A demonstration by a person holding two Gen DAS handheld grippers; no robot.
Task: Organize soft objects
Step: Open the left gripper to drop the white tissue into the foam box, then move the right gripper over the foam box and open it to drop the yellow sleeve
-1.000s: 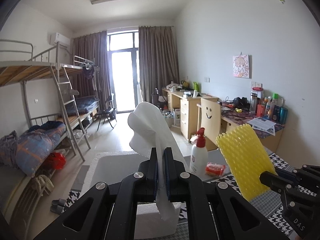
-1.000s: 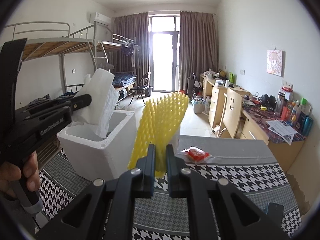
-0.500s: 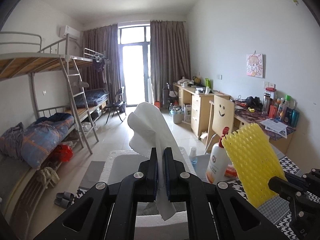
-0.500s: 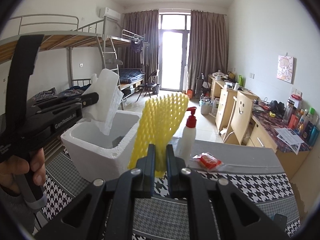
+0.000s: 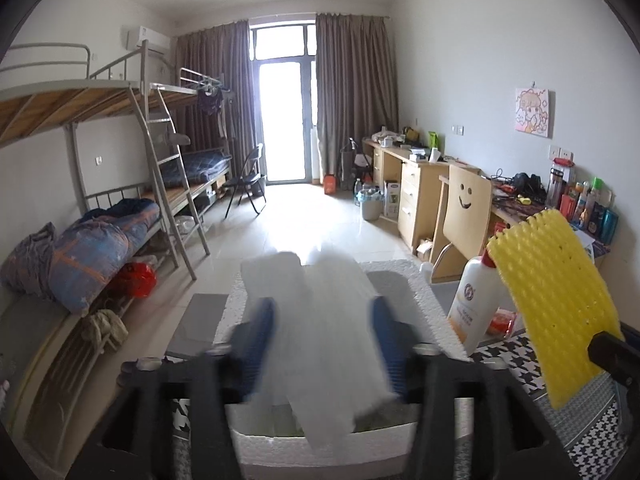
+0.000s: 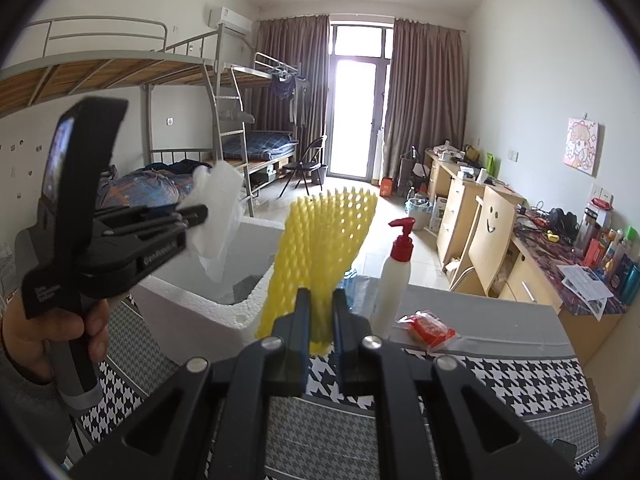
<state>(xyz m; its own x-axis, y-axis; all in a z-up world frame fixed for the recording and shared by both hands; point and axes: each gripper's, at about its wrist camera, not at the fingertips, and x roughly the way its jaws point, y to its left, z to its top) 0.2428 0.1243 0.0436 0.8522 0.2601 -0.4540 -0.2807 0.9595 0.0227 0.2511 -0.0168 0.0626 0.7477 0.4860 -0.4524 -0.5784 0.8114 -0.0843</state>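
Now that the left tool (image 5: 320, 344) has spread its jaws, where half a second ago it pinched the white foam sheet (image 5: 320, 320), the sheet drops blurred into the foam box (image 6: 208, 300) near the table's (image 6: 480, 384) left edge. Rightward, the right tool (image 6: 320, 316) clamps the yellow foam net (image 6: 320, 248) beside the box's open, roomy mouth, its likely destination, with the pump bottle (image 6: 394, 280) close by.

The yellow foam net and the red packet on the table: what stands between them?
A white pump bottle with a red top, seen in the right wrist view.
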